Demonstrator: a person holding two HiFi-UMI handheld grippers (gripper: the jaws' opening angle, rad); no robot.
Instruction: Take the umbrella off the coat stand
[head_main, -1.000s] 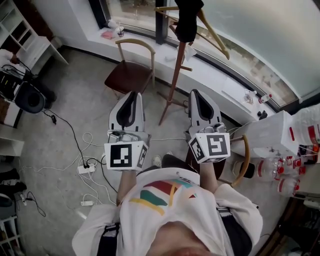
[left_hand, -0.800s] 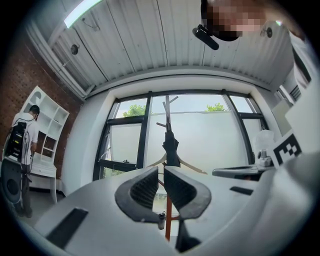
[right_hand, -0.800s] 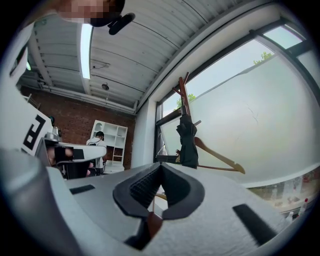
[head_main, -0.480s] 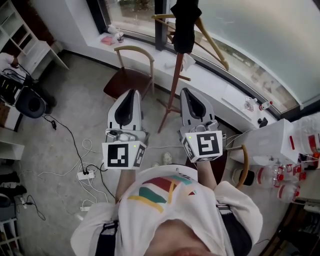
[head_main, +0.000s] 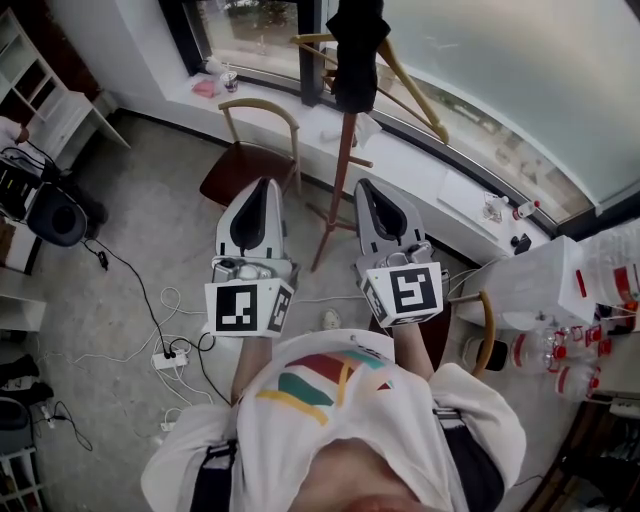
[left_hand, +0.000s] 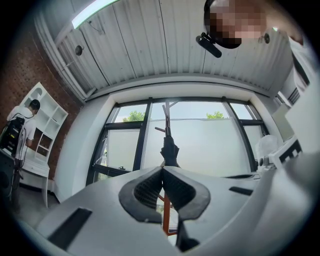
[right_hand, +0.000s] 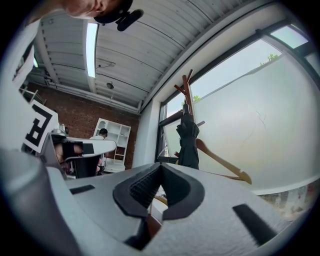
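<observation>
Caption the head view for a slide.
Left gripper and right gripper, both shut, face the stand bearing a black umbrella.

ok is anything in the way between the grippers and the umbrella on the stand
Nothing visible. Open air separates the left gripper and right gripper from the umbrella on the coat stand; the chair stands off left.
</observation>
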